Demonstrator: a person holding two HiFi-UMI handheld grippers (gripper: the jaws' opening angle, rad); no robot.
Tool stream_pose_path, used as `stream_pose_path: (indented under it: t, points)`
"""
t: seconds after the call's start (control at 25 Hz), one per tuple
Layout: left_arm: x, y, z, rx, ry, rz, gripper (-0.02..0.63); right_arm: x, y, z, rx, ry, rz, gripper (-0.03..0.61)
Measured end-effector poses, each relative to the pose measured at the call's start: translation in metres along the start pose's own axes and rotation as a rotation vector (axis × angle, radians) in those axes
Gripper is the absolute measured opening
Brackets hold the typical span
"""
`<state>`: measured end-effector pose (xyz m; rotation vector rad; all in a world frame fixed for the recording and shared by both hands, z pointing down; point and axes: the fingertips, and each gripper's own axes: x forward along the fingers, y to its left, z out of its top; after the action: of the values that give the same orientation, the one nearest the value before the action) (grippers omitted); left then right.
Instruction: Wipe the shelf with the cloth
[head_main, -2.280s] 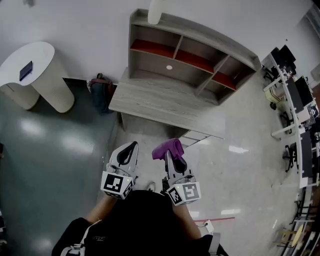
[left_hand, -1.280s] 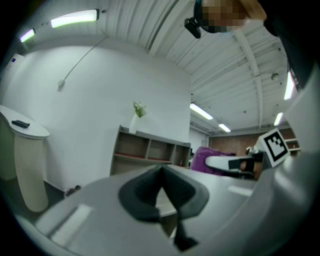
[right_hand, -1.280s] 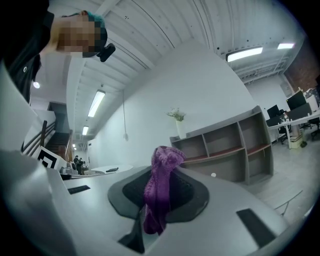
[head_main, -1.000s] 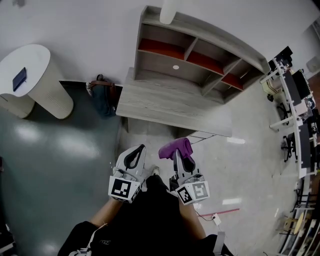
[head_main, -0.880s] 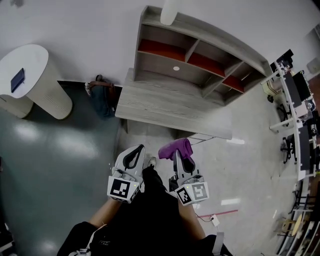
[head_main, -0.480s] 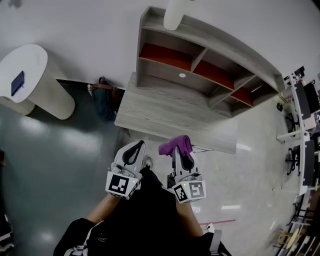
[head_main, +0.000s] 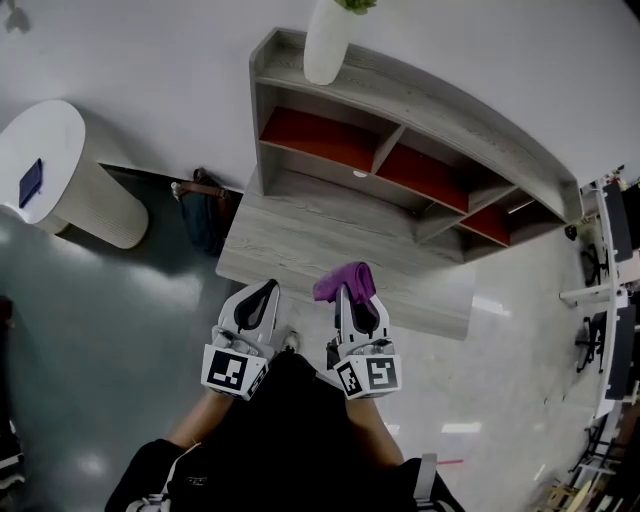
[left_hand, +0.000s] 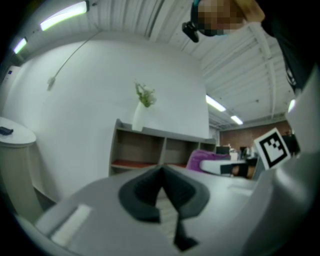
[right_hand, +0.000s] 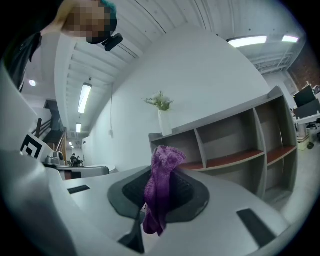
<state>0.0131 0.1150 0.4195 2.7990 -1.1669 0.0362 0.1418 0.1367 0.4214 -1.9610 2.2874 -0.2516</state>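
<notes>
Since the right gripper (head_main: 351, 292) clamps the cloth (head_main: 343, 280) above the desk (head_main: 300, 235), short of the shelf (head_main: 400, 150), reach in and press it flat; the left gripper (head_main: 266, 288) looks closed, empty.

Held both claws out ahead of the torso, side by side and near each other, tips pointing forward at about the same reach in the head view. Noted left claw (head_main: 262, 292) with jaws closed tip to tip, nothing between them. Noted right claw (head_main: 345, 290) clamped on a purple cloth (head_main: 343, 281), bunched above the jaw tips and trailing down between them in the right gripper view. Saw left marker cube (head_main: 229, 370) and right marker cube (head_main: 367, 374) facing up at the rear ends, close to the body. Recorded left forearm (head_main: 196, 428) and right forearm (head_main: 373, 430) bare below the cubes; left claw angled slightly inward, right claw nearly straight.
</notes>
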Motion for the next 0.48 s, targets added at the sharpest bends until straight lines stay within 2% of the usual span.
stream_pose_path:
  t: [0.28, 0.48]
  points:
    - [0.029, 0.013, 0.006, -0.011, 0.015, 0.005, 0.003, 0.032, -0.015, 0.009, 0.006, 0.005, -0.016, 0.059]
    - [0.056, 0.037, 0.004, -0.036, 0.01, -0.025, 0.003, 0.063, -0.028, 0.007, -0.019, 0.015, -0.067, 0.058]
